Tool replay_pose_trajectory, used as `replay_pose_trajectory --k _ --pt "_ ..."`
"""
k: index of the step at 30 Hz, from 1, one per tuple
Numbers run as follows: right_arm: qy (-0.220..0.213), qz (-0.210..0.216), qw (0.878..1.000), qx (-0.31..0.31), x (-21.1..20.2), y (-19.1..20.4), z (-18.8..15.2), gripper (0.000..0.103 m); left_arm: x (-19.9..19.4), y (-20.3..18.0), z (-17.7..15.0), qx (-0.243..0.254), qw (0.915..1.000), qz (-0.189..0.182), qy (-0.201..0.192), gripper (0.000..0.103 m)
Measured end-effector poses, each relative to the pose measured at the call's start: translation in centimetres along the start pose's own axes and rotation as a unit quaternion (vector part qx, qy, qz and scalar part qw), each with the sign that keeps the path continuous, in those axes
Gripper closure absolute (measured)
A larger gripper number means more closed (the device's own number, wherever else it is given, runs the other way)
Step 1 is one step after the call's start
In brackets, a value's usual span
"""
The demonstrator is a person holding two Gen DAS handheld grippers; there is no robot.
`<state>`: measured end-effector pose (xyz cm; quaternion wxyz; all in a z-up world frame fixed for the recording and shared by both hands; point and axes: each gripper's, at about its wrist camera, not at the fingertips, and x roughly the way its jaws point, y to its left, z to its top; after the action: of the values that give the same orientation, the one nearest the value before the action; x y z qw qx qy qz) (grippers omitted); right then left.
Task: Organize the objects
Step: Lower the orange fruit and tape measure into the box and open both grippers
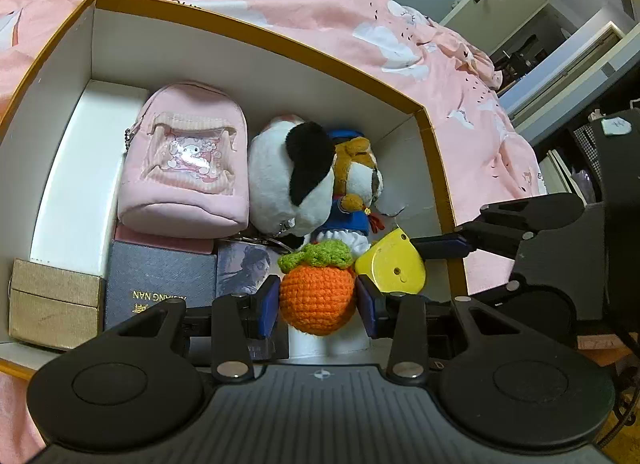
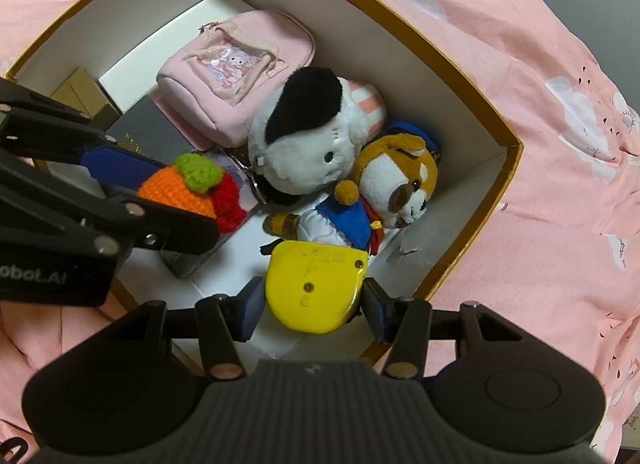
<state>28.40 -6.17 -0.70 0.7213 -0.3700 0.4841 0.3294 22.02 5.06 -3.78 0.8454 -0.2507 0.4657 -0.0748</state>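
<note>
Left gripper (image 1: 317,304) clamped on crochet orange (image 1: 316,300), both blue pads touching its sides, green leaf cap toward the tips. Right gripper (image 2: 314,304) clamped on yellow tape measure (image 2: 316,288), flat face up, pads on its two edges. Both held low inside white-lined box (image 1: 256,75), near its front corner, just beside each other. Orange over dark photo card (image 1: 244,268); tape measure just in front of sailor plush (image 2: 392,191). Panda plush (image 1: 292,175) and pink mini backpack (image 1: 188,155) behind.

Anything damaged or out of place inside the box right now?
Yes: the white inner lining of the gold-edged cardboard box is torn near the corner beside the brown-and-white plush dog, with a ragged flap. Nothing else stands out.
</note>
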Motion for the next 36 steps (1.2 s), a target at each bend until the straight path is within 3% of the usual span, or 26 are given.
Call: replay_pose_trajectory --k 6,12,19,34,36 --pt "-0.017 -0.028 0.999 -0.031 -1.3 0.7 -0.4 0.041 0.5 -0.3 0.3 0.002 1.0000 -0.002 0.004 0.057" --pt "-0.046 -0.039 0.997 -0.037 -3.5 0.5 -0.9 0.041 1.2 -1.3 0.6 0.014 0.9998 -0.003 0.012 0.057" --pt "-0.081 -0.105 0.990 -0.050 -5.3 0.3 -2.4 0.039 2.8 -2.5 1.0 0.029 0.9992 0.012 0.025 0.057" --pt "-0.079 -0.092 0.993 -0.012 -4.2 0.0 -4.2 0.039 5.1 -3.4 0.9 0.049 0.9978 0.034 0.029 0.057" --pt "-0.078 -0.089 0.993 -0.011 -4.1 0.0 -4.2 0.039 4.9 -3.3 0.9 0.050 0.9979 0.034 0.024 0.052"
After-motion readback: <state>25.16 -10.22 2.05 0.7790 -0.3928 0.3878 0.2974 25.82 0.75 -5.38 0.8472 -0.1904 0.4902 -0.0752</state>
